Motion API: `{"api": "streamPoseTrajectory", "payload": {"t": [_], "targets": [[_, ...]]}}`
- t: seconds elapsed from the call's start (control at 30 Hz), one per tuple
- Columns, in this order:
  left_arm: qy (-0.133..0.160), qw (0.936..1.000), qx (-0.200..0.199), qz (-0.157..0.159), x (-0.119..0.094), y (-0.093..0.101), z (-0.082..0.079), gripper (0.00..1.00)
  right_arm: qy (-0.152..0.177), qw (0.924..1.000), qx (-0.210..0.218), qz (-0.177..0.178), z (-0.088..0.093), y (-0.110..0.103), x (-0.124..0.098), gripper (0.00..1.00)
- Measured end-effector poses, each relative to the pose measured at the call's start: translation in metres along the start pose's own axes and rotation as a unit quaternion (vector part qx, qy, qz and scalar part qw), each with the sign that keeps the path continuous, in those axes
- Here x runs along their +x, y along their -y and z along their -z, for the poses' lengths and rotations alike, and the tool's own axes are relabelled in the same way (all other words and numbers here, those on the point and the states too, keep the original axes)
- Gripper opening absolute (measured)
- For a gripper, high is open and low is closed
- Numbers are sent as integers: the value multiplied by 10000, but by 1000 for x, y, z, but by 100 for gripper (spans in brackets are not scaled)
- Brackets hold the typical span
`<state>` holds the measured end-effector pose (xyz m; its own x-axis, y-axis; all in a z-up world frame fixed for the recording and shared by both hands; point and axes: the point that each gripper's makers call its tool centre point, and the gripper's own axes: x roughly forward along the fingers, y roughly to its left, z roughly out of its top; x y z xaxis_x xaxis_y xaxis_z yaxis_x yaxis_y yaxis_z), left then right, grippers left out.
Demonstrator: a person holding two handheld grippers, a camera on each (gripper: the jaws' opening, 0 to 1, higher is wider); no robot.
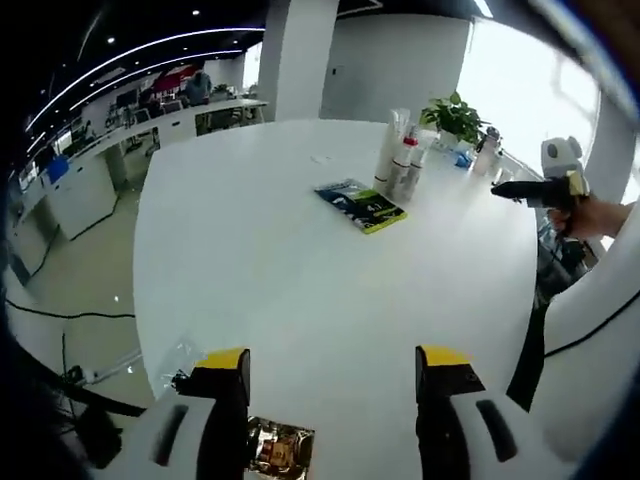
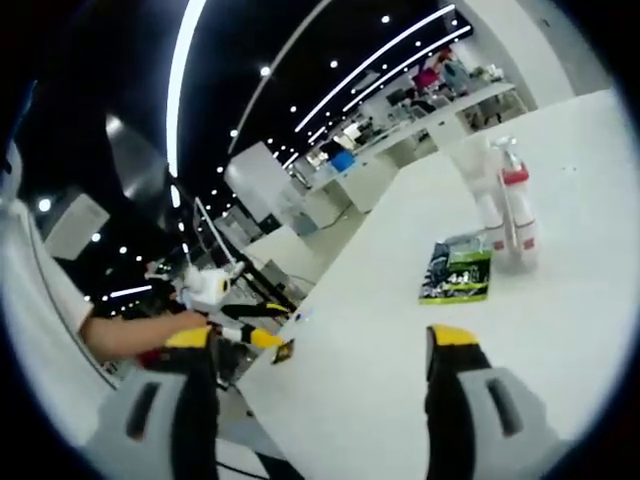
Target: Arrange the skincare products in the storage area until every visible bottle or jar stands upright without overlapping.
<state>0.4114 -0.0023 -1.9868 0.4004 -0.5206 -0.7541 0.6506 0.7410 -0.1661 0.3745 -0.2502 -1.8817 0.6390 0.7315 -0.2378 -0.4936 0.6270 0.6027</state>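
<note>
A cluster of tall white and clear skincare bottles (image 1: pixel 400 158) stands upright at the far side of the round white table (image 1: pixel 300 270); one has a red collar (image 2: pixel 517 205). A green and black sachet (image 1: pixel 362 205) lies flat just in front of them, also seen as the sachet (image 2: pixel 457 270). My left gripper (image 1: pixel 333 365) hangs open over the near table edge, holding nothing. My right gripper (image 2: pixel 320 340) is open too, off the table's side, well short of the bottles (image 2: pixel 503 210). The right gripper (image 1: pixel 548 186) shows in a hand at the right edge.
A shiny gold packet (image 1: pixel 277 448) lies at the near table edge by my left jaw, seen again as a small gold packet (image 2: pixel 284 350). A potted plant (image 1: pixel 455 115) and small items stand behind the bottles. The left gripper (image 2: pixel 212 288) is held by a hand (image 2: pixel 130 335).
</note>
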Motion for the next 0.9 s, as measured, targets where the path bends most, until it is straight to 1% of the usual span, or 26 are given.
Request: {"api": "streamPoseTrajectory", "payload": {"t": [0.07, 0.13, 0.17, 0.2, 0.3, 0.33, 0.43, 0.47, 0.53, 0.67, 0.73, 0.9], "targets": [[-170, 9998, 69, -105, -4, -8, 10, 69, -21, 10000, -9, -9, 2, -1, 1, 84], [-441, 9986, 177, -245, -8, -18, 26, 69, -41, 10000, 0, -27, 4, -2, 2, 84], [-483, 9983, 182, -265, -9, -20, 29, 69, -46, 10000, 2, -27, 4, -2, 2, 84], [-621, 9974, 198, -297, -10, -25, 38, 69, -63, 10000, 1, -26, 5, -2, 3, 84], [-750, 9963, 240, -356, -11, -29, 46, 67, -80, 10000, 3, -23, 6, -3, 3, 84], [-982, 9935, 394, -415, -12, -35, 58, 66, -101, 9999, 1, -18, 8, -3, 4, 84], [-1290, 9886, 631, -456, -12, -41, 72, 65, -107, 9999, 11, -3, 8, -2, 3, 84], [-1331, 9876, 684, -465, -11, -43, 74, 65, -102, 9999, 10, -2, 8, -2, 3, 84], [-1349, 9874, 690, -449, -9, -44, 76, 63, -101, 9999, 10, 6, 8, -2, 3, 84], [-1491, 9854, 709, -415, -5, -46, 81, 57, -115, 9999, -1, 38, 8, -2, 3, 84], [-1599, 9835, 756, -381, -1, -45, 85, 57, -119, 9999, -4, 58, 8, -1, 2, 83], [-1659, 9824, 779, -349, 2, -45, 89, 55, -121, 9999, 8, 76, 8, 0, 2, 83]]}}
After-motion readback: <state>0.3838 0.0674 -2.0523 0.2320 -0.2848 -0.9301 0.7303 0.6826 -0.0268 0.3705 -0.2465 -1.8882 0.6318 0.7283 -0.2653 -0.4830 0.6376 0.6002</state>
